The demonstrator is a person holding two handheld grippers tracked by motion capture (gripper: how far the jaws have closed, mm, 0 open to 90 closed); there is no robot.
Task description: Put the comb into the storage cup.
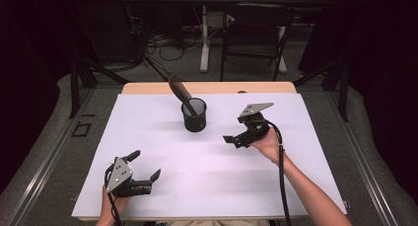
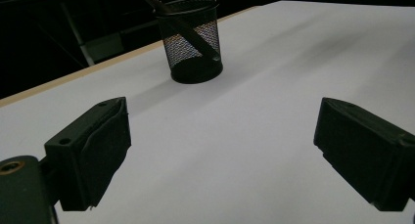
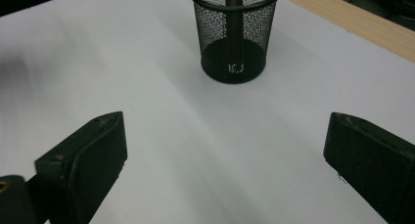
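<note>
A black mesh cup [image 1: 194, 116] stands upright on the white sheet [image 1: 207, 171], toward the far middle. A dark, long-handled tool [image 1: 179, 92] leans out of it up and to the left. My left gripper [image 1: 145, 165] is open near the front left of the sheet, nothing between its jaws. My right gripper [image 1: 237, 130] is open just right of the cup, held above the sheet, also empty. The left gripper view has the cup [image 2: 193, 40] far ahead of the open gripper [image 2: 222, 150]. In the right gripper view the cup [image 3: 235, 35] stands close ahead of the open gripper [image 3: 222, 160].
The sheet covers a wooden table whose bare edge [image 1: 207, 87] runs along the far side. Beyond it are a black folding chair [image 1: 254, 33], a white table leg [image 1: 204, 38] and floor cables [image 1: 162, 43]. Black frame legs [image 1: 75, 83] flank the table.
</note>
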